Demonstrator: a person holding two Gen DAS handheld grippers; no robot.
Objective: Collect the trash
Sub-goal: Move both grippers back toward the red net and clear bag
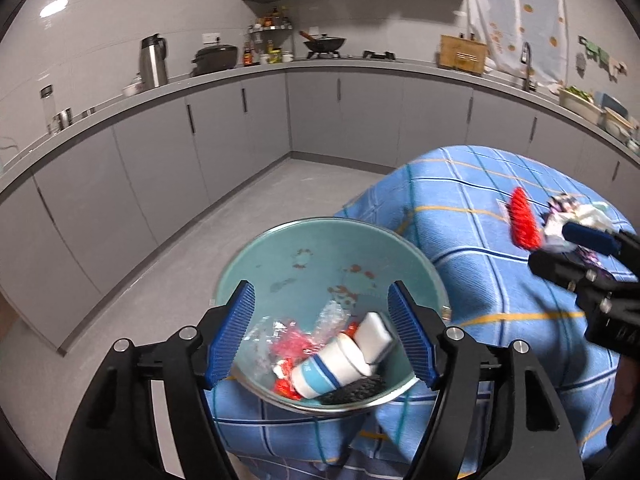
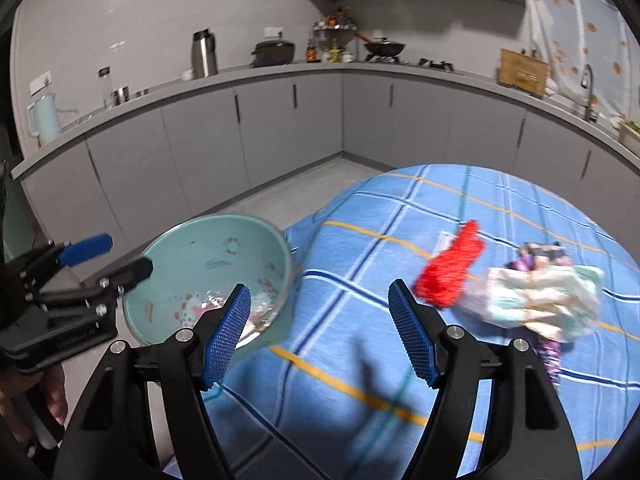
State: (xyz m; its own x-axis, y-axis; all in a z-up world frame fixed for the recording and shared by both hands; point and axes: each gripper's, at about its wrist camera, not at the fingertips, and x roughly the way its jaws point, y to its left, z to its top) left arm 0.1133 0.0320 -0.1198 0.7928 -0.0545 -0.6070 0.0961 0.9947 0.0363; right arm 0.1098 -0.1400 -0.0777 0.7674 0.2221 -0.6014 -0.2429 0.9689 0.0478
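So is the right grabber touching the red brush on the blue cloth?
Apart. In the right wrist view the right gripper has its jaws open over bare checked tablecloth, and the red brush lies beyond its fingertips with cloth showing between.

Both wrist views: shared bowl (image 1: 280, 248), close.

We can't read the blurred crumpled trash heap (image 2: 540, 300) right of the right gripper (image 2: 320, 332); its make-up is unclear. The red piece (image 2: 448, 276) beside it is smeared too. The right gripper's fingers hide part of the basin (image 2: 208, 240) rim. Between the left gripper (image 1: 322, 336) fingers, the dark item (image 1: 352, 390) under the cup is partly covered.
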